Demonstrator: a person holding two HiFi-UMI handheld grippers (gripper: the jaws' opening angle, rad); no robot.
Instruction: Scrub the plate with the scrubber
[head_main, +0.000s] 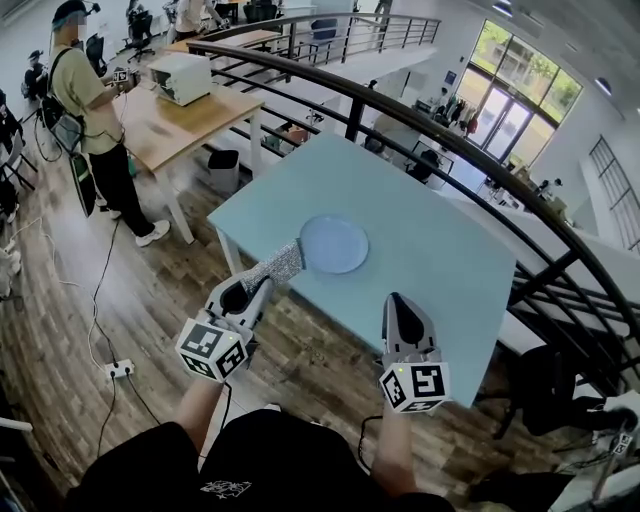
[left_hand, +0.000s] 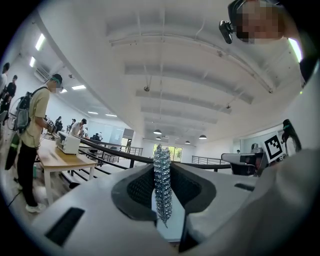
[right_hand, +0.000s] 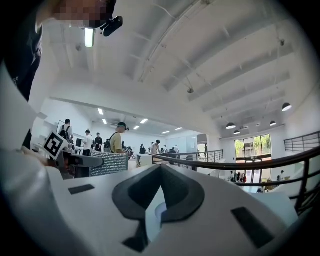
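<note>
A pale blue plate (head_main: 333, 244) lies near the middle of the light blue table (head_main: 440, 260). My left gripper (head_main: 265, 284) is shut on a silver mesh scrubber (head_main: 276, 267), which sticks out over the table's near-left edge, just left of the plate. In the left gripper view the scrubber (left_hand: 162, 185) stands upright, pinched between the jaws. My right gripper (head_main: 394, 300) hovers at the table's near edge, below and right of the plate, shut with nothing in it. Through the slit of its closed jaws a bit of the plate (right_hand: 161, 212) shows, and the scrubber (right_hand: 109, 163) appears off to the left.
A black railing (head_main: 420, 130) curves behind the table. At the far left stands a wooden table (head_main: 190, 120) with a white appliance (head_main: 181, 77), and a person (head_main: 95, 120) beside it. A power strip (head_main: 121, 369) and cables lie on the wooden floor.
</note>
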